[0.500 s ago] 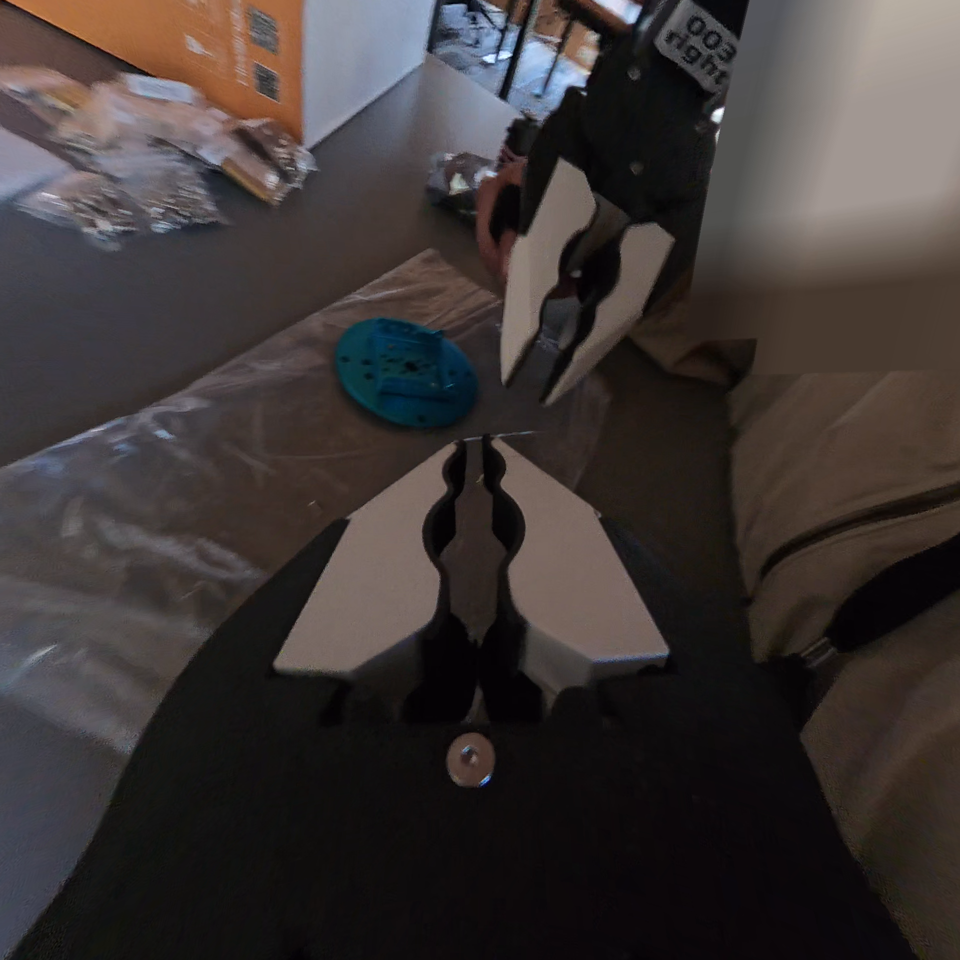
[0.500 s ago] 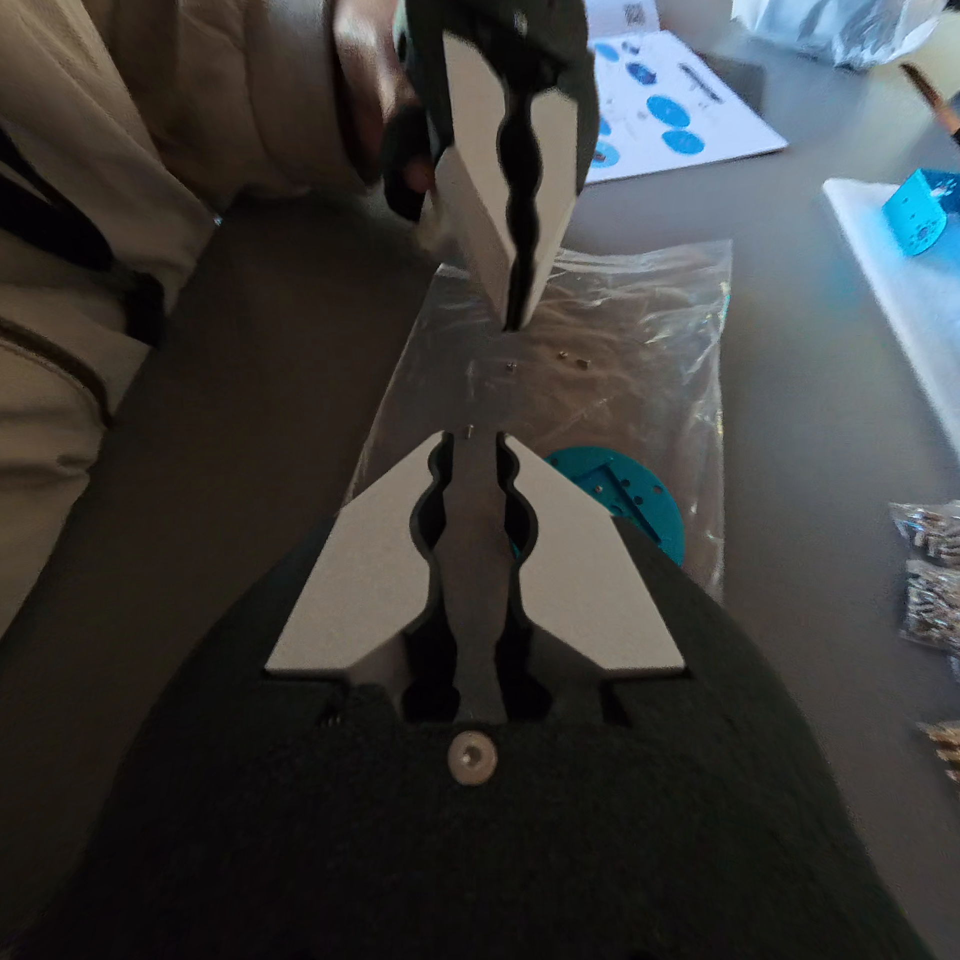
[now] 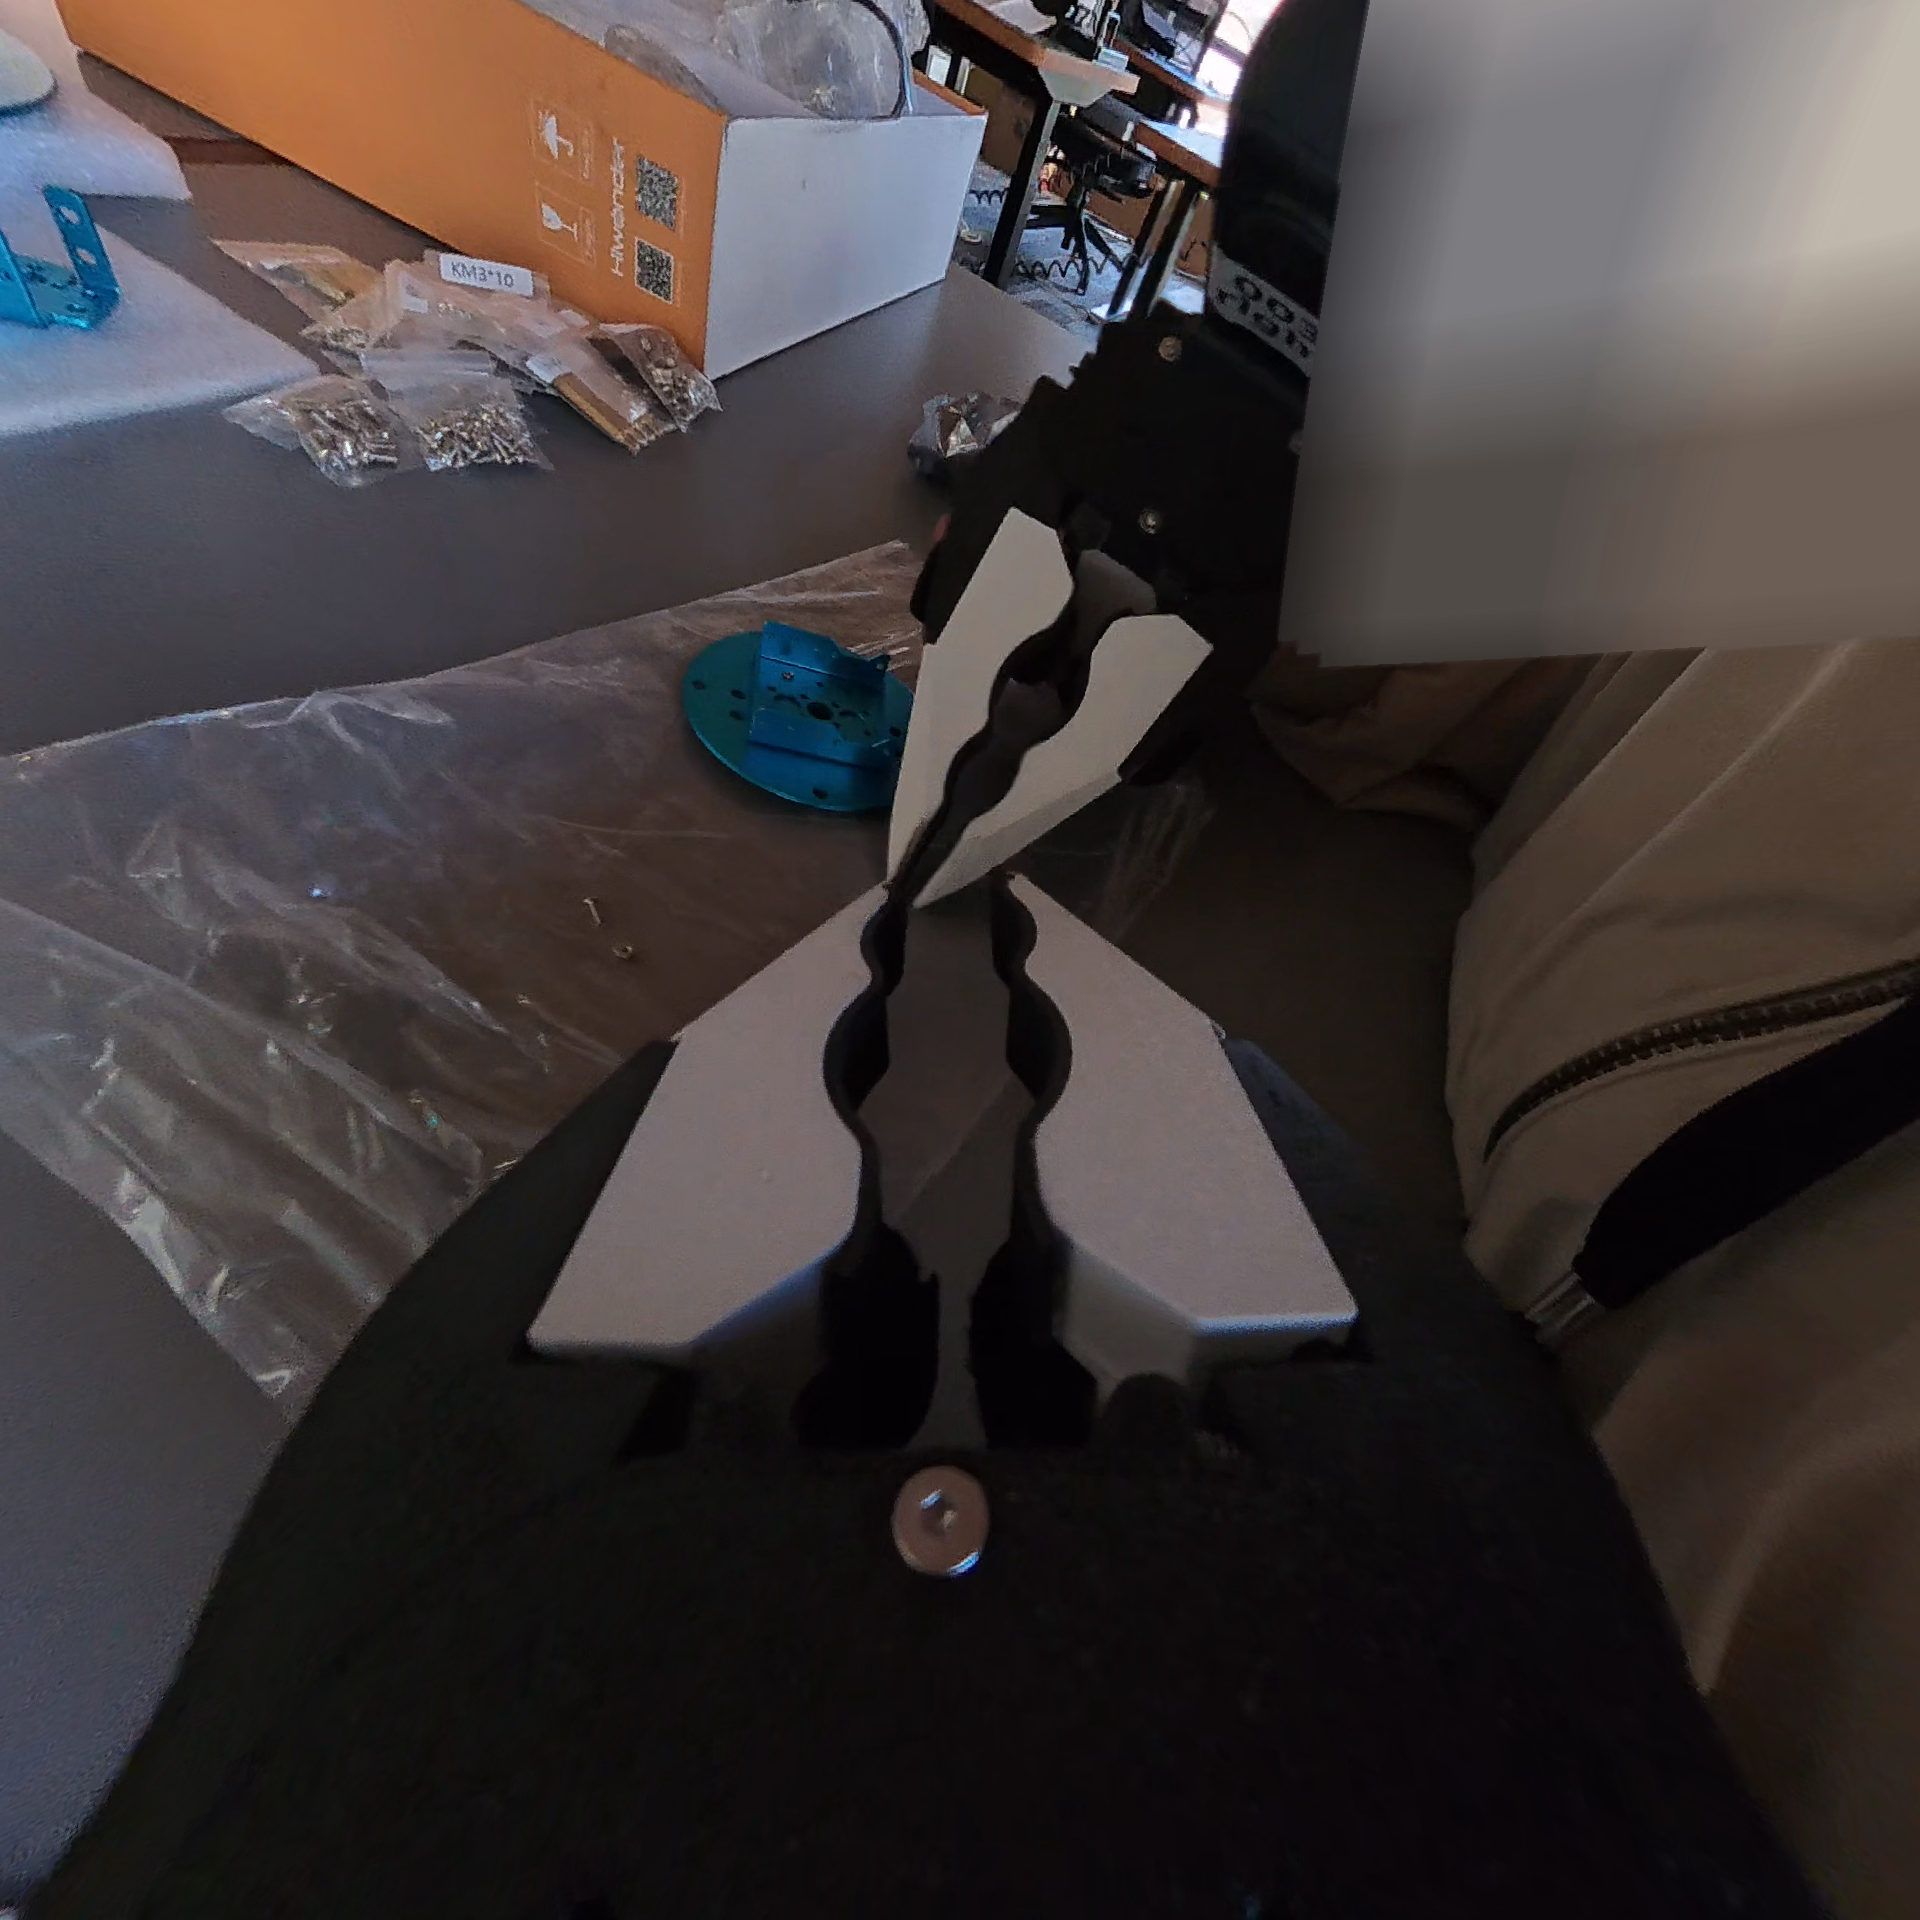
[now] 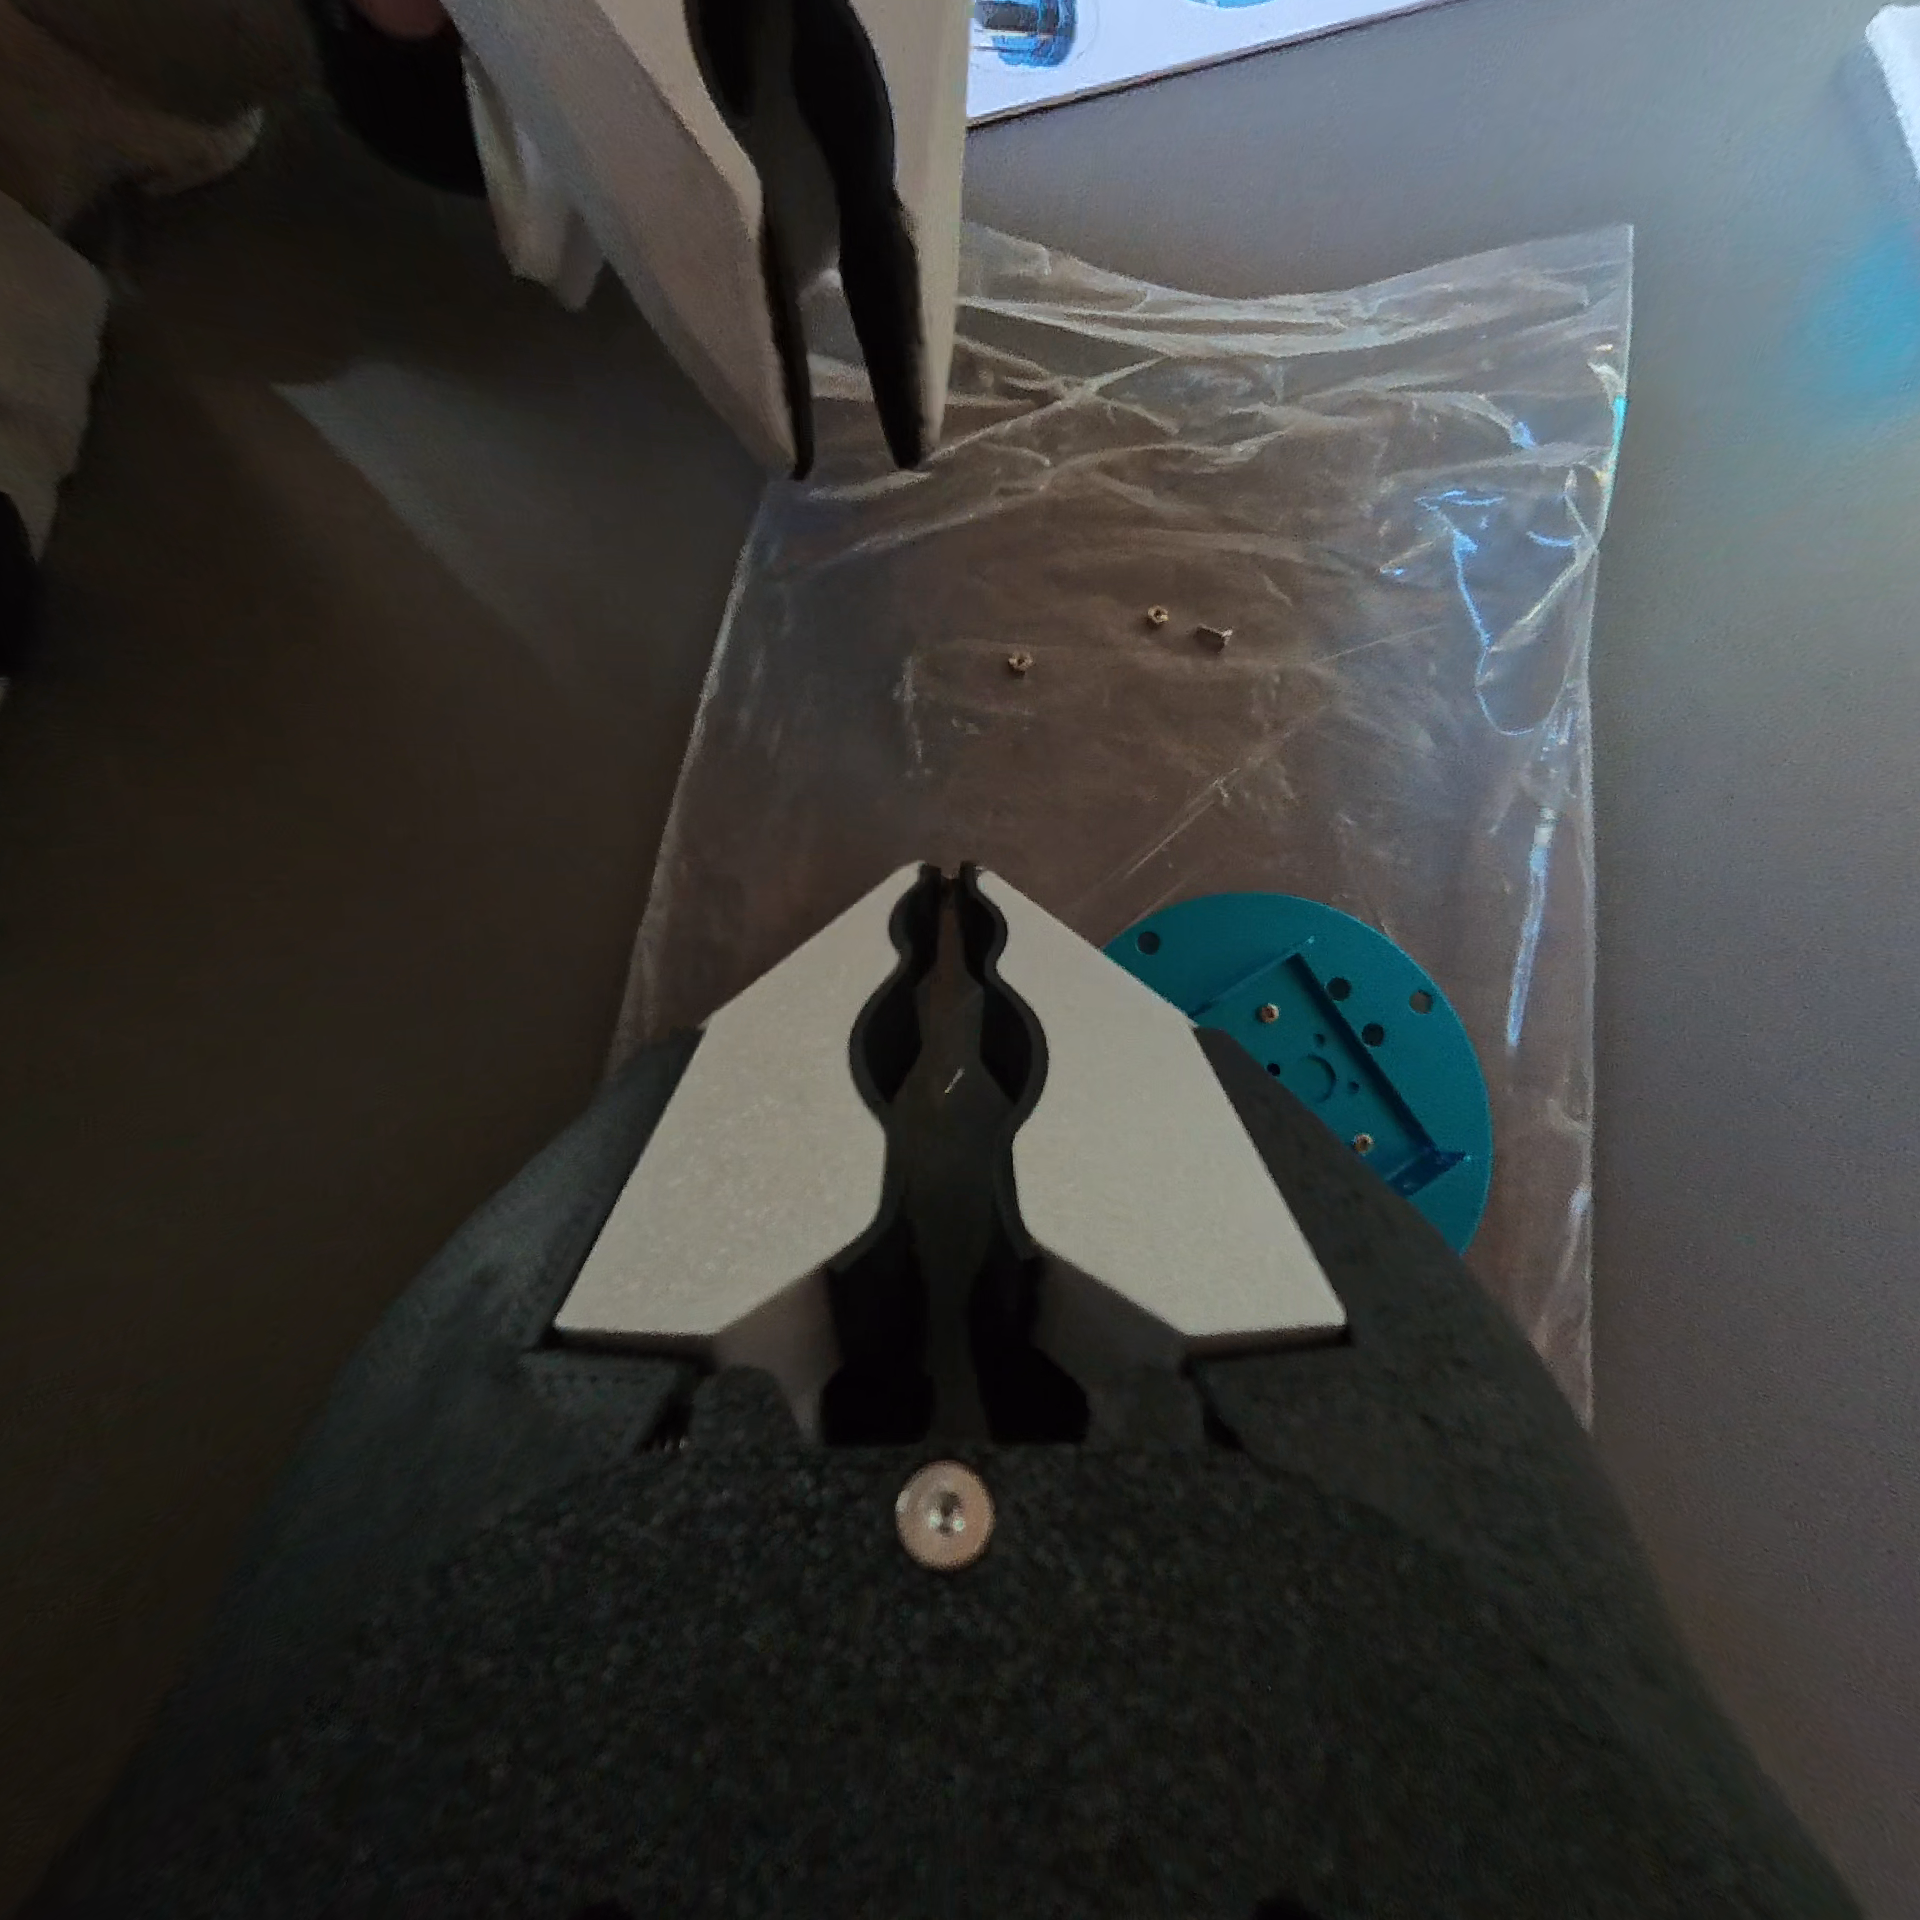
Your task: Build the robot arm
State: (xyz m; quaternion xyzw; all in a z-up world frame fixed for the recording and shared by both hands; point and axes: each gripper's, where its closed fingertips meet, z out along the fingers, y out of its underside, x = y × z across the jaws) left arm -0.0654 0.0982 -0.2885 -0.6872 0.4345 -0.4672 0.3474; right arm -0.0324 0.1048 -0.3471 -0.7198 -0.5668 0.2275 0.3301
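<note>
**Operator:** How do things stand on the table (image 4: 312, 831)?

**Spotter:** The clear bag (image 4: 1299, 499) lies flat near the edge closest to you, and the blue disc (image 4: 1195, 935) sits on it with the blue bracket (image 4: 1340, 1049) resting on top. Two brass-coloured bits show in the bracket's holes, and the other holes look bare. Three small loose pieces (image 4: 1155, 617) lie on the bag well apart from the disc (two look like nuts, the third like a short screw).

**Operator:** And my tools?

**Spotter:** Your right tool (image 4: 943, 871) points steeply down at the bag, its tips low over the plastic and just beside the disc. Its fingers are pinched almost together. There may be something tiny nipped at the very tips, but I cannot tell. Your left tool (image 4: 852, 462) comes in from the opposite side, tilted down, with its tips over the bag's edge. There is a clear gap between its fingers and nothing in it.

**Operator:** How close are the two?

**Spotter:** In the left wrist view the tips look near each other, almost nose to nose, though I cannot say they touch. The orange box (image 3: 416, 135) and the packets of screws (image 3: 416, 416) sit toward the far side of the table, well apart from both of your tools.
</note>
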